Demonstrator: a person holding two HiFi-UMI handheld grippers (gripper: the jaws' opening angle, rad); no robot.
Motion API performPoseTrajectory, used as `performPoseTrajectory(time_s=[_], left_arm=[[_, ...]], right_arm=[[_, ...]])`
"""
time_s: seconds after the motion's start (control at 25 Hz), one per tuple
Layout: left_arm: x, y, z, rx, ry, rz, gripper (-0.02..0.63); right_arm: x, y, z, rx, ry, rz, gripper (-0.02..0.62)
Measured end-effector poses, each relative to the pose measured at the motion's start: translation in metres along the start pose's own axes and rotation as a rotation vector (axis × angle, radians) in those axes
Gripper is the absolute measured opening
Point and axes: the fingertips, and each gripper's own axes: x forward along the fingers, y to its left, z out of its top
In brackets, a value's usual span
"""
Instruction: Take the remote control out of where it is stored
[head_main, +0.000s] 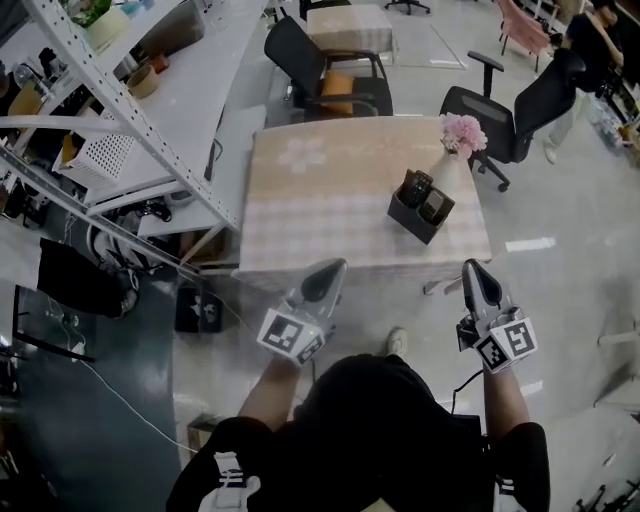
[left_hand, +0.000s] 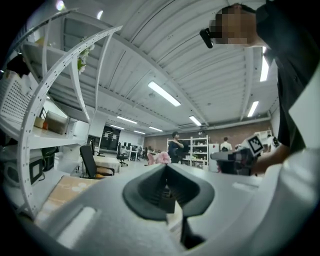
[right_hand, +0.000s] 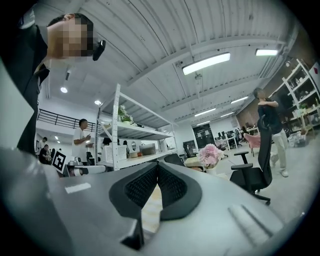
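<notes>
Remote control (head_main: 415, 187), perhaps two, in holder (head_main: 411, 220)

Right gripper (right_hand: 157, 166), fingers (right_hand: 172, 189) together and empty; pink flowers (right_hand: 209, 154) beyond, white shelving (right_hand: 118, 131) left.

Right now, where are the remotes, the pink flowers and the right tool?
remotes (head_main: 415, 186), head view, top end of one standing in the black box (head_main: 411, 222).
pink flowers (head_main: 463, 132), head view, middle of the bloom.
right tool (head_main: 473, 268), head view, its closed tip.
</notes>
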Motion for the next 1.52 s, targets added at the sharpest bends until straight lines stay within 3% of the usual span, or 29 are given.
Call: performPoseTrajectory(time_s=[0.32,0.6,0.88,1.28,1.52], left_arm=[[0.071,-0.011,-0.010,0.023,0.028,-0.001,0.002],[0.132,-0.024,-0.021,0.018,0.036,-0.006,0.002],[0.176,-0.026,-0.036,0.026,0.055,0.061,0.003],[0.229,-0.003,-0.057,-0.014,0.100,0.142,0.087],[0.263,0.020,-0.080,0.023,0.151,0.154,0.158]], right_arm=[[0.013,-0.067,0.003,0.022,-0.025,0.040,0.005],[0.005,-0.126,0.009,0.034,-0.008,0.024,0.005],[-0.006,-0.161,0.009,0.038,0.018,0.025,0.005],[0.007,-0.178,0.003,0.050,0.048,0.024,0.005],[0.012,-0.190,0.007,0.036,0.052,-0.033,0.005]])
